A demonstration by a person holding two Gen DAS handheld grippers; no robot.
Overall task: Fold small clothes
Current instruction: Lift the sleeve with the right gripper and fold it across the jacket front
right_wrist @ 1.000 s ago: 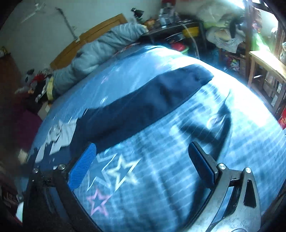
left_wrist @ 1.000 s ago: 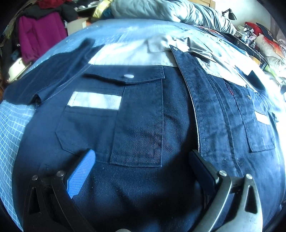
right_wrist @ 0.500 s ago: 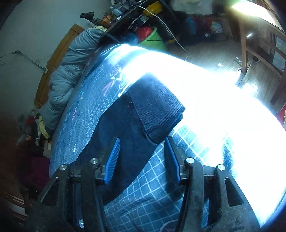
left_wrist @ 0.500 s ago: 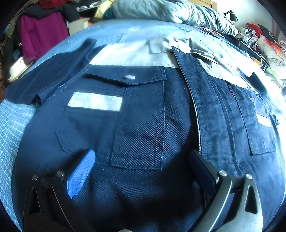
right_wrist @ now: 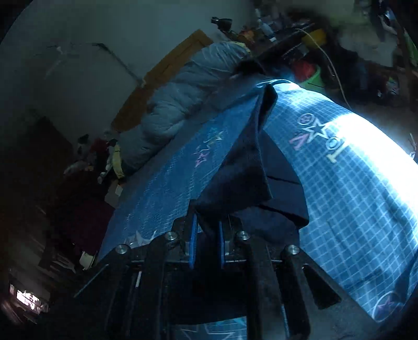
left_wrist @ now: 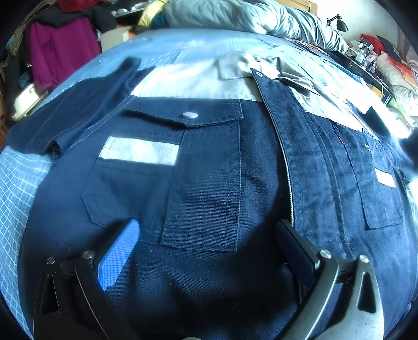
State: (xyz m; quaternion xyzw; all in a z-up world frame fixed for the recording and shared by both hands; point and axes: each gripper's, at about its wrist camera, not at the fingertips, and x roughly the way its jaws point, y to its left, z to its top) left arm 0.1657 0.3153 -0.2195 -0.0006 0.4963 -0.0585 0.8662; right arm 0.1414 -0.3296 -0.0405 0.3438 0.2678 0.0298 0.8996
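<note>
Covering most of both views, we see a bed sheet [left_wrist: 23, 183] of pale blue cloth printed with a fine white grid, stars and lettering, lit brightly at one side in the right wrist view [right_wrist: 365, 183]. Upon it lies the navy shirt [left_wrist: 209, 274], a heavy twill garment spread flat, front upward, with a light grey yoke band [left_wrist: 183, 83] across the shoulders and a rumpled grey collar. A long placket [left_wrist: 295, 157] of slightly fuzzier navy cloth runs diagonally down the front, edged with pale stitching. We note a short sleeve [left_wrist: 73, 112] lying flat to the left, and two rectangular chest pockets; the nearer pocket [left_wrist: 167, 193] has a pointed flap, a white rectangular patch [left_wrist: 141, 150] and a small round white button [left_wrist: 190, 114]. At the head of the bed rests a quilted grey duvet [left_wrist: 248, 15], puffy and rolled. We find the left gripper [left_wrist: 206, 235] low over the shirt's front with its jaws spread wide and nothing between them, one blue textured pad [left_wrist: 117, 256] visible. We find the right gripper [right_wrist: 206, 230] with jaws drawn nearly together, pinching the other sleeve [right_wrist: 248, 170], whose dark fabric rises off the sheet in a draped, folded peak.
</note>
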